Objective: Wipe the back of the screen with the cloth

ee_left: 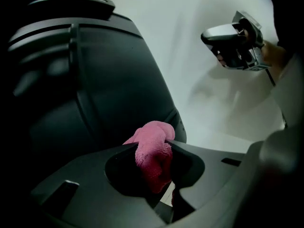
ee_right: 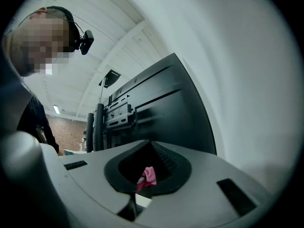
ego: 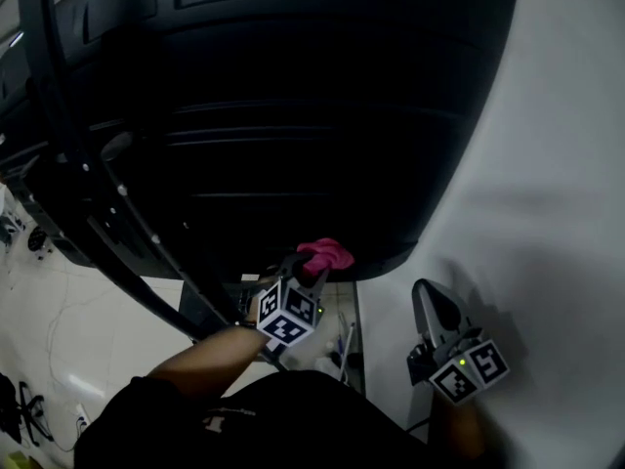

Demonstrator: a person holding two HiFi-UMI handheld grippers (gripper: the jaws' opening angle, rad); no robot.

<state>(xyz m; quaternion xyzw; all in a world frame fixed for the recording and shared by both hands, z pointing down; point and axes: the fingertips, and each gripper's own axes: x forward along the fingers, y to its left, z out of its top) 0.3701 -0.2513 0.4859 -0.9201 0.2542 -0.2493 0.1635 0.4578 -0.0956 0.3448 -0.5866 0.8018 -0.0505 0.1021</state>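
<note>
Right now the pink cloth [ego: 330, 254] is clamped between the jaws of the left gripper [ego: 314, 264], bunched into a wad and held up at the lower edge of the black screen [ego: 293, 115], near its rounded bottom corner. Whether fabric is actually pressed to the panel cannot be told. In the left gripper view only a small tuft is seen poking past the jaw tips, with the rest swallowed in the hollow behind them. The right gripper [ego: 431, 304] is parked well apart beside the white wall [ego: 557, 164], jaws brought together on nothing. Most of the ribbed back is judged not yet wiped.

And the risks? With so little cloth exposed, hard jaw tips could be dragged across the plastic instead of fabric. The wad could be tugged loose if it is caught on a rib or the corner. Black cables [ego: 146, 225] are seen by the mount on the left, and these could be snagged on a wide stroke.
</note>
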